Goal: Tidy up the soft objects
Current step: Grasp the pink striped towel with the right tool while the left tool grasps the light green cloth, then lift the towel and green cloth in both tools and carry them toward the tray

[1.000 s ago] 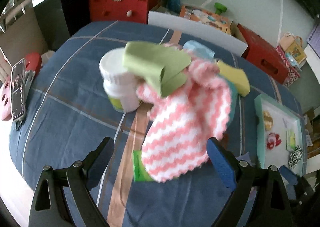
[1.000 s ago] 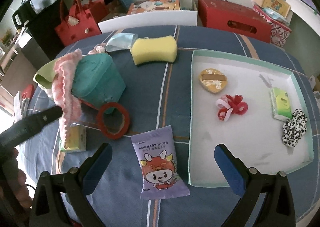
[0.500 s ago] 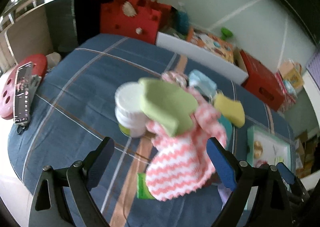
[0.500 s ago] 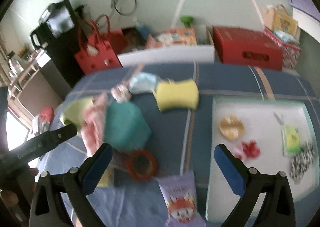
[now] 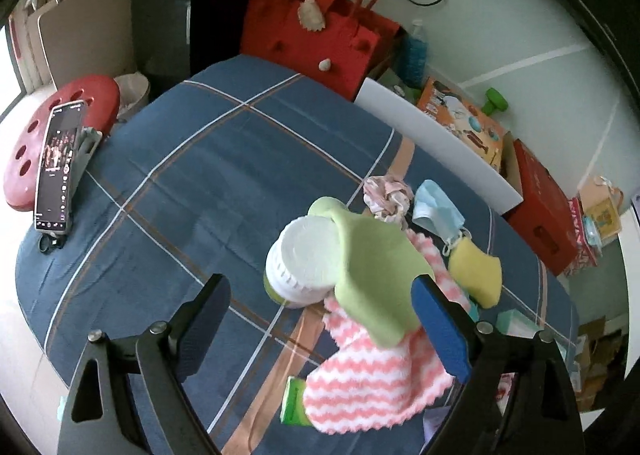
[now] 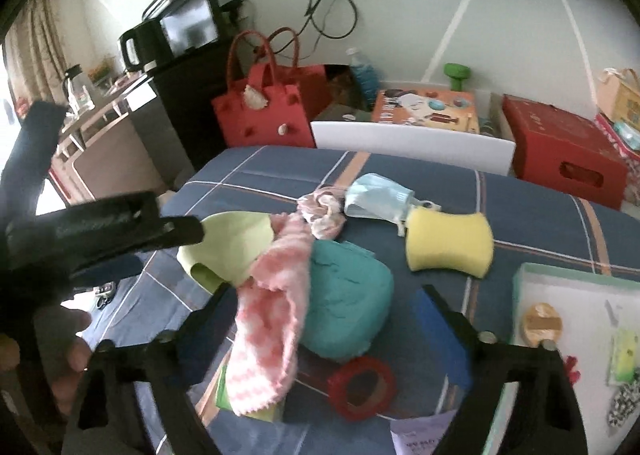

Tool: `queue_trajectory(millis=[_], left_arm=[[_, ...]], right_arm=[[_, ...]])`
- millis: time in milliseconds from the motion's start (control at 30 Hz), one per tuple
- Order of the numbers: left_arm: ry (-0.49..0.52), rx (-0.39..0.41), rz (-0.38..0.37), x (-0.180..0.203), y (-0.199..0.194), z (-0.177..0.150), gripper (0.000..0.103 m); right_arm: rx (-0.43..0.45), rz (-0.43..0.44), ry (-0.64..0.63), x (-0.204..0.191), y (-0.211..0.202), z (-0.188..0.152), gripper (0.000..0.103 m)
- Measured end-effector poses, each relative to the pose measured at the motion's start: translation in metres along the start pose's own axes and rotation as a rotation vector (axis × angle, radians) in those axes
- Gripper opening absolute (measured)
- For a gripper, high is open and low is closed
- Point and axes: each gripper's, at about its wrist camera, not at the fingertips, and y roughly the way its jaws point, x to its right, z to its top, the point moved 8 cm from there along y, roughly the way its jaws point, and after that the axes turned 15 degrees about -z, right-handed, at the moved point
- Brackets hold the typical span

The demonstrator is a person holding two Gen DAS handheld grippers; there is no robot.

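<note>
A pile of soft things sits mid-table: a pink-and-white zigzag cloth [image 5: 372,379] [image 6: 276,319], a light green cloth [image 5: 376,275] [image 6: 232,243] draped over a white-lidded jar [image 5: 304,259], and a teal bundle [image 6: 348,315]. Behind them lie a yellow sponge [image 5: 476,275] [image 6: 448,243], a blue face mask [image 5: 436,211] [image 6: 376,199] and a pink scrunchie [image 5: 386,193] [image 6: 324,213]. My left gripper [image 5: 320,327] is open, above and in front of the pile. My right gripper [image 6: 336,339] is open, above the cloth and the teal bundle. Neither holds anything.
A white tray [image 6: 576,287] with small items stands at the right. A red tape ring [image 6: 360,383] and a purple wipes pack [image 6: 420,435] lie near the front. A phone [image 5: 56,167] stands at the table's left edge. A red bag [image 5: 316,39] and boxes are behind the table.
Both grippers have pulled back and tilted up, so the pile looks lower and farther and more of the room shows. The objects on the table have not moved.
</note>
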Motion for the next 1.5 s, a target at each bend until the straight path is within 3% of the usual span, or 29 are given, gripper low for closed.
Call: queue_trajectory(millis=[133,233,300,367,500,567,633,933,1133,1500], left_arm=[[-0.05,-0.023,-0.018,-0.004,0.013,0.001,0.077],[-0.055,-0.028,-0.032,-0.005,0.019,-0.001,0.075],[-0.06,-0.031,-0.055,-0.004,0.022,-0.002,0.067],[-0.058,-0.031,-0.07,-0.003,0.024,-0.003,0.06],[-0.048,-0.018,-0.073,-0.001,0.024,-0.003,0.051],[-0.045,-0.012,-0.069,-0.002,0.023,-0.003,0.042],[-0.046,-0.007,-0.067,-0.003,0.022,-0.004,0.04],[-0.035,0.005,-0.089,-0.004,0.013,-0.006,0.031],[-0.028,0.008,-0.093,-0.002,0.012,-0.008,0.015],[-0.013,0.021,-0.13,0.002,0.007,-0.01,0.01]], right_arm=[[-0.017,0.043,-0.02,-0.017,0.012,0.001,0.07],[-0.033,0.043,-0.055,-0.026,0.019,-0.004,0.062],[-0.05,0.045,-0.062,-0.03,0.024,-0.007,0.051],[-0.057,0.049,-0.06,-0.032,0.027,-0.009,0.048],[-0.053,0.052,-0.062,-0.035,0.026,-0.011,0.032],[-0.052,0.053,-0.059,-0.035,0.026,-0.011,0.026],[-0.051,0.051,-0.058,-0.035,0.025,-0.011,0.02],[-0.049,0.048,-0.064,-0.036,0.024,-0.013,0.018],[-0.048,0.049,-0.063,-0.037,0.024,-0.013,0.012],[-0.043,0.056,-0.057,-0.036,0.021,-0.013,0.008]])
